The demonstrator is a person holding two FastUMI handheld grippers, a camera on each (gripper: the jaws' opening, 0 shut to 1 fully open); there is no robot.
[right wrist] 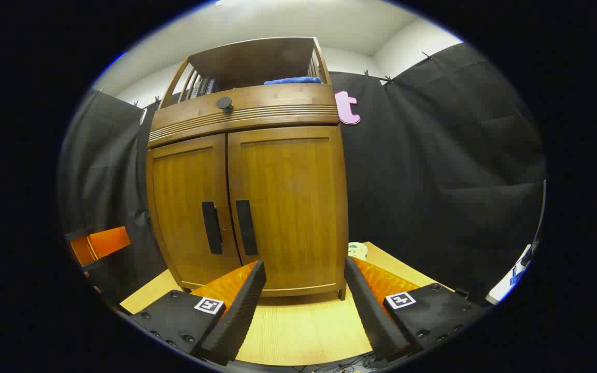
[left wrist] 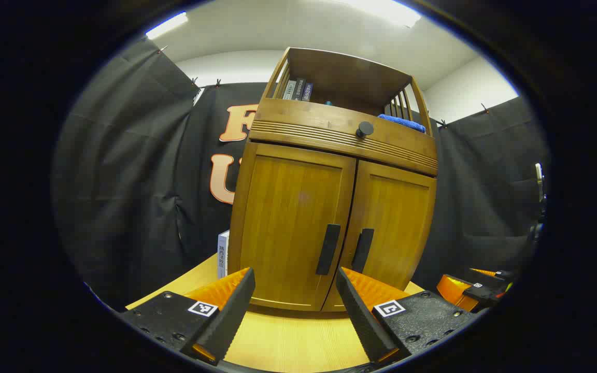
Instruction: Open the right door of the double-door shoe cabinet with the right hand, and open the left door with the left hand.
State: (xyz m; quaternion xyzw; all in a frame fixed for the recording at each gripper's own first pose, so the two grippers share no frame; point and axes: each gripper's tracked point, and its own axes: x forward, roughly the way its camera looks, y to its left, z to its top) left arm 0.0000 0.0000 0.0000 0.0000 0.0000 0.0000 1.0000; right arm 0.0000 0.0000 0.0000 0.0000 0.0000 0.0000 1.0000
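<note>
The cabinet (left wrist: 329, 207) stands upright at the desk's (left wrist: 298, 342) back edge, both doors closed and facing the grippers. Left to right sit the left door (left wrist: 293, 228), its handle (left wrist: 328, 249), the right handle (right wrist: 246, 227) and the right door (right wrist: 288, 202); both handles run vertically beside the centre seam. The left gripper (left wrist: 294, 300) and right gripper (right wrist: 303, 295) hang released, apart from the cabinet. The right gripper should probably straddle its handle sideways, then swing outward.
</note>
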